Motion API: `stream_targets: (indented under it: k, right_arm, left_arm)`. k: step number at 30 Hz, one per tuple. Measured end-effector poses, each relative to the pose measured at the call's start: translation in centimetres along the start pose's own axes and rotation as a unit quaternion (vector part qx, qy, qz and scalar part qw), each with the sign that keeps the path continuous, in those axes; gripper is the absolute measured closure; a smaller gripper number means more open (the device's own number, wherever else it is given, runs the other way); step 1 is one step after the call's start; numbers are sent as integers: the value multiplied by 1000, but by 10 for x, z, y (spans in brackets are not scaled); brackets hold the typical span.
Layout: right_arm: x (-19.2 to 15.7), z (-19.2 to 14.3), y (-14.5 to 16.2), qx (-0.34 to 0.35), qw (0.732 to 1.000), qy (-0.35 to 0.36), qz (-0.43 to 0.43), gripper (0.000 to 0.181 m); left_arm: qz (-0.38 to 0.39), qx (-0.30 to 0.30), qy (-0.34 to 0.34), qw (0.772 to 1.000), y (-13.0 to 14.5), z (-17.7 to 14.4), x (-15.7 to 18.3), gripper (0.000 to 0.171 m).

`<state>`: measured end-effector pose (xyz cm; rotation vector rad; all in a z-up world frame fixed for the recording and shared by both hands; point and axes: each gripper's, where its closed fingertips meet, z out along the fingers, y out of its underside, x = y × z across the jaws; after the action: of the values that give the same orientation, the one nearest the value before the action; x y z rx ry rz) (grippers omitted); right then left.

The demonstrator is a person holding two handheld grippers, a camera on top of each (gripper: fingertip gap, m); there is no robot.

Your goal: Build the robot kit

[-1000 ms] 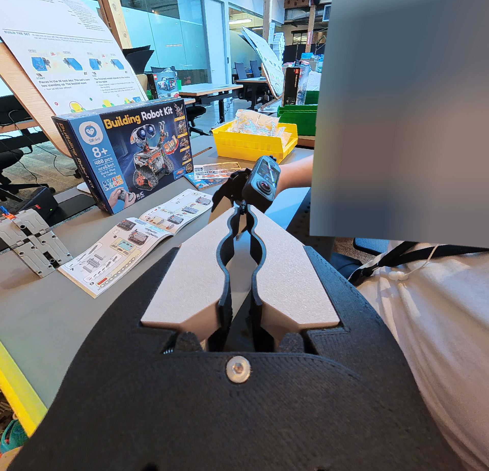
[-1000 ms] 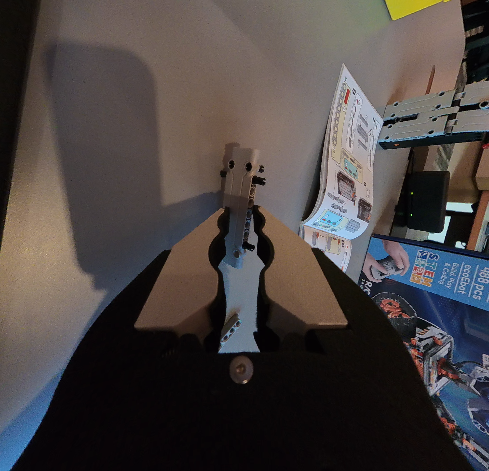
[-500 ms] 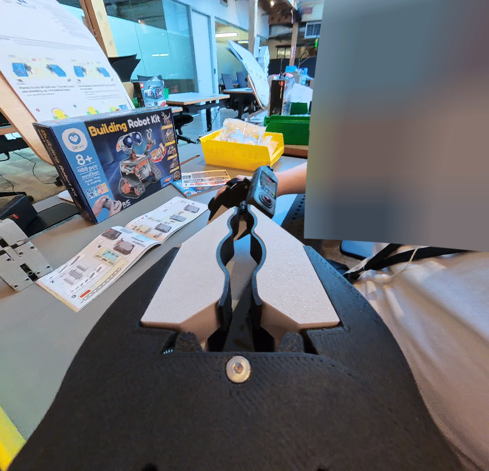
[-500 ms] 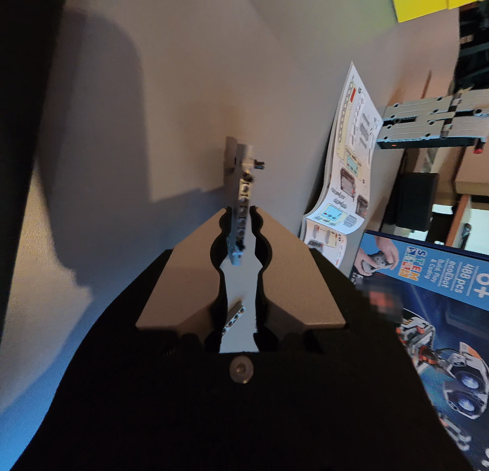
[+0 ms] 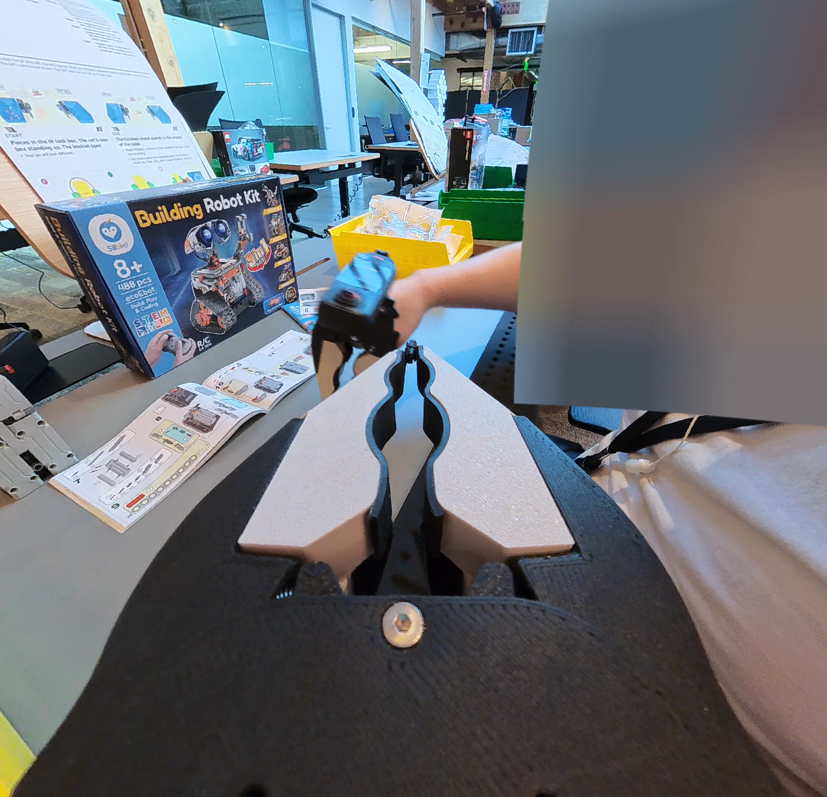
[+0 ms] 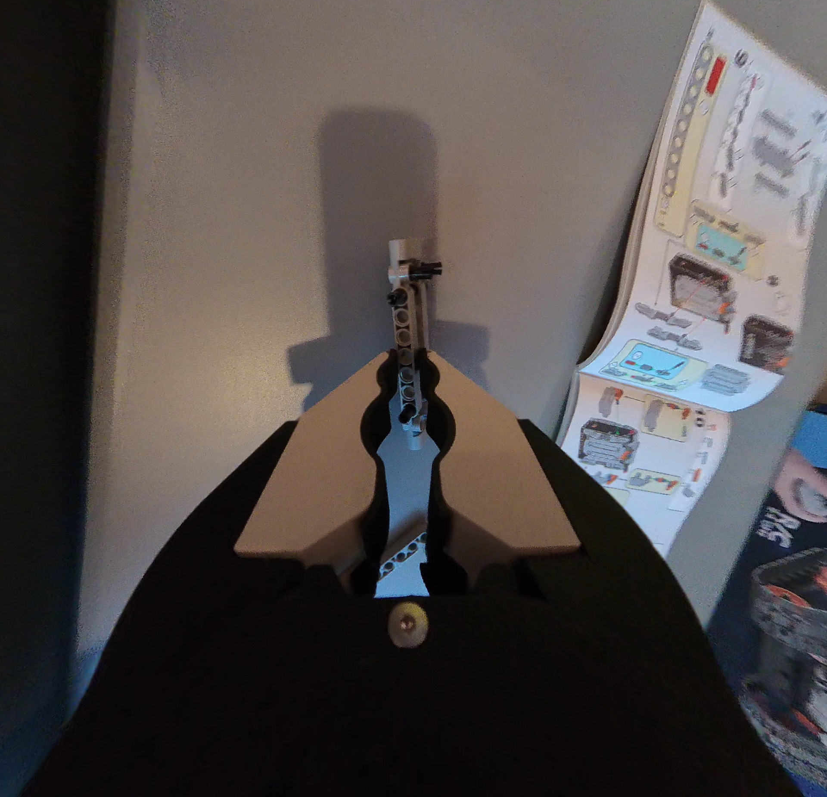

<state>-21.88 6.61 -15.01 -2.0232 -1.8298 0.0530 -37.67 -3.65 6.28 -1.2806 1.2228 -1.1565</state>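
Two hand-held grippers showing. Right hand-held gripper [image 6: 408,355] is clamping a grey beam assembly [image 6: 409,323] with black pins, its top end sticking out beyond the fingertips above the grey surface [image 6: 223,194]. To its right, an open instruction booklet [image 6: 698,283] is lying. Left hand-held gripper [image 5: 411,358] is pinching a small black pin [image 5: 411,349] at its tips; kit box [image 5: 179,274] is standing ahead-left.

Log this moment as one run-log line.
left tongs: shut on small black pin | right tongs: shut on grey beam assembly above table | open booklet beside
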Motion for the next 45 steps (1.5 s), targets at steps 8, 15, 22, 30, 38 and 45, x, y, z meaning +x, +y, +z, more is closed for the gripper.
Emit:
stream_targets:
  k: [8, 15, 22, 30, 38, 45]
  right_arm:
    - [11, 2, 1, -19, 994, -94, 61, 173]
    - [22, 5, 2, -24, 990, -110, 88, 173]
    - [29, 10, 6, -25, 983, -140, 120, 171]
    - [24, 19, 4, -49, 985, -137, 97, 171]
    - [27, 14, 10, -67, 984, -134, 98, 169]
    - [27, 10, 9, -62, 984, -136, 101, 171]
  left_arm:
    - [-4, -2, -3, 1000, 2, -2, -2, 169]
    - [-6, -3, -3, 1000, 3, -2, -2, 169]
    - [-8, -4, -3, 1000, 5, -1, -3, 169]
    - [-8, -5, -3, 1000, 8, 1, -4, 169]
    - [-9, -8, -2, 1000, 9, 4, -3, 169]
    - [-10, -10, -1, 1000, 11, 5, -3, 169]
